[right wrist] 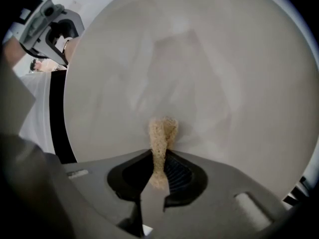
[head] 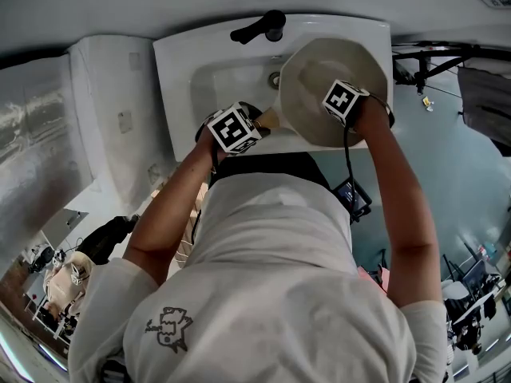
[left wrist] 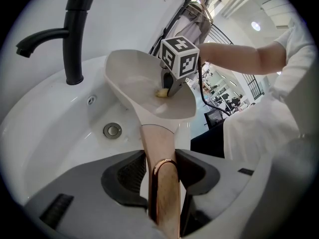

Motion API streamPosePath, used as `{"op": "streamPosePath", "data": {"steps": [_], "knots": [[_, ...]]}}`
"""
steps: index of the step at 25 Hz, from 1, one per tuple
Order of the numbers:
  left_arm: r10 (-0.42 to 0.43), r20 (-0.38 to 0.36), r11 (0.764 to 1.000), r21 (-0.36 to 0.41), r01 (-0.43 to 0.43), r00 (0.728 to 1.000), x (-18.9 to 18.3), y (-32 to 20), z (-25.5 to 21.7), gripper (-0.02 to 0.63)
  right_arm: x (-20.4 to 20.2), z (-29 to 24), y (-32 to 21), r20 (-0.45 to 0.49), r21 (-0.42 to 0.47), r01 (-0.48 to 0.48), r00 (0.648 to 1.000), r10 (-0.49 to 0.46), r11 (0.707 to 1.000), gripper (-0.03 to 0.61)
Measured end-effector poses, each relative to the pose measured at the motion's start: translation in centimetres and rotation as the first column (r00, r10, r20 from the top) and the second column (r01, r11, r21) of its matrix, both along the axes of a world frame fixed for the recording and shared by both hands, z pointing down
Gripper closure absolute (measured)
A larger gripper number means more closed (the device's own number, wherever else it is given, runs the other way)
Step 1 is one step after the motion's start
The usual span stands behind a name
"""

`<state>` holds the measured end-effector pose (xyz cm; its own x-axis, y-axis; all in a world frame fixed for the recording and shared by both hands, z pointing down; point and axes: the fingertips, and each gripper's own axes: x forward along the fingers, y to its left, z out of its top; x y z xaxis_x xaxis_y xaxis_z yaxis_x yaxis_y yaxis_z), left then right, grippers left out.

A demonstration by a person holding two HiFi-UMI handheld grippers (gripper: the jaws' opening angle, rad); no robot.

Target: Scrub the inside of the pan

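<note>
A cream pan [head: 319,82] is held tilted over the white sink [head: 180,62]. Its wooden handle [left wrist: 162,158] runs back between the jaws of my left gripper [left wrist: 162,176], which is shut on it. In the left gripper view the pan's bowl [left wrist: 144,86] faces up and to the right. My right gripper [right wrist: 158,171] is shut on a tan sponge [right wrist: 160,138] and presses it against the pan's inner surface [right wrist: 199,68]. From the left gripper view, the right gripper [left wrist: 172,86] with its marker cube [left wrist: 180,56] reaches into the bowl, the sponge [left wrist: 162,92] at its tip.
A black tap [left wrist: 72,34] stands at the back of the sink, and the drain [left wrist: 112,130] lies below the pan. A white wall [head: 104,110] flanks the sink on the left. A metal rack [head: 435,54] stands to the right.
</note>
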<state>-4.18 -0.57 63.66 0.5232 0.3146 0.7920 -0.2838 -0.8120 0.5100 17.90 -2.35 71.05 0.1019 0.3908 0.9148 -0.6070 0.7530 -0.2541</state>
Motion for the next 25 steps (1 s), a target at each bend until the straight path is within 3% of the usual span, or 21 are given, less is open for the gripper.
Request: {"op": "streamPosePath", "data": {"steps": [6, 13, 20, 23, 25], "knots": [[-0.014, -0.006, 1.000, -0.016, 0.014, 1.000, 0.1, 0.3, 0.4, 0.434, 1.1, 0.1, -4.2, -0.042, 0.203, 0.051, 0.998, -0.043, 0.978, 0.517], [-0.024, 0.001, 1.000, -0.018, 0.024, 1.000, 0.5, 0.9, 0.8, 0.434, -0.1, -0.5, -8.7, -0.011, 0.421, 0.063, 0.998, -0.065, 0.905, 0.515], [-0.030, -0.001, 0.999, -0.028, 0.030, 1.000, 0.7, 1.1, 1.3, 0.434, -5.0, -0.7, -7.8, 0.092, 0.470, 0.071, 0.988, -0.128, 0.880, 0.517], [-0.028, 0.001, 0.999, -0.024, 0.028, 1.000, 1.0, 1.4, 1.5, 0.434, -7.4, -0.6, -6.4, 0.162, 0.448, 0.054, 0.977, -0.140, 0.892, 0.518], [-0.026, 0.004, 0.999, -0.019, 0.026, 1.000, 1.1, 1.6, 1.8, 0.433, -9.0, -0.7, -5.2, 0.241, 0.405, -0.007, 0.965, -0.100, 0.914, 0.517]]}}
